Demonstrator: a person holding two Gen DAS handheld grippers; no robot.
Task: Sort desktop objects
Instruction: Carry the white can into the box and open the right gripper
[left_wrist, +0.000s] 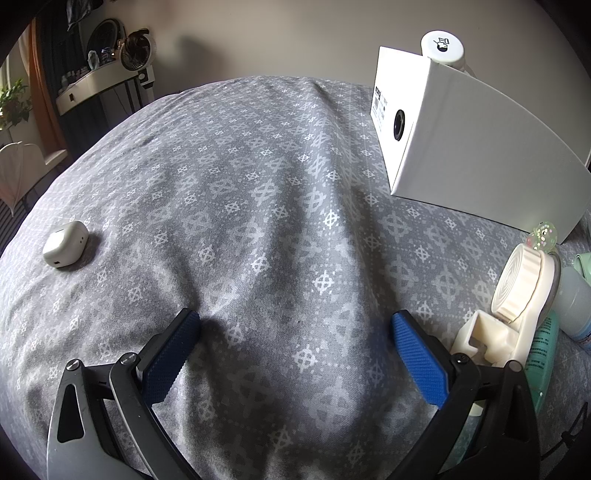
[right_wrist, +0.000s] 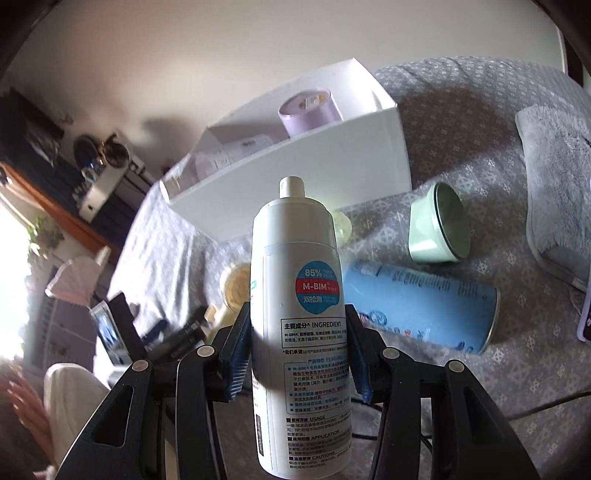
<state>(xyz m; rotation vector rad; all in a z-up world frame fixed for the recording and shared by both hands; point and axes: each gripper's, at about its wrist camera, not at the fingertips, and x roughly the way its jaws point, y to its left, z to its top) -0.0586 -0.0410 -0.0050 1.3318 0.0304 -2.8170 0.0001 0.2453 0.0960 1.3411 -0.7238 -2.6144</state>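
My right gripper is shut on a white spray bottle with a blue and red label, lifted clear of the cloth, its nozzle pointing at the white box. That box holds a lilac round container and a white item. On the cloth lie a blue can on its side and a pale green tin. My left gripper stands open over bare grey patterned cloth, nothing between its blue pads. A white earbud case lies far left in the left wrist view.
The white box stands at the right in the left wrist view, with a cream tape dispenser and bottles beside it. A grey folded towel lies at the right. A person's hand and sleeve show at lower left.
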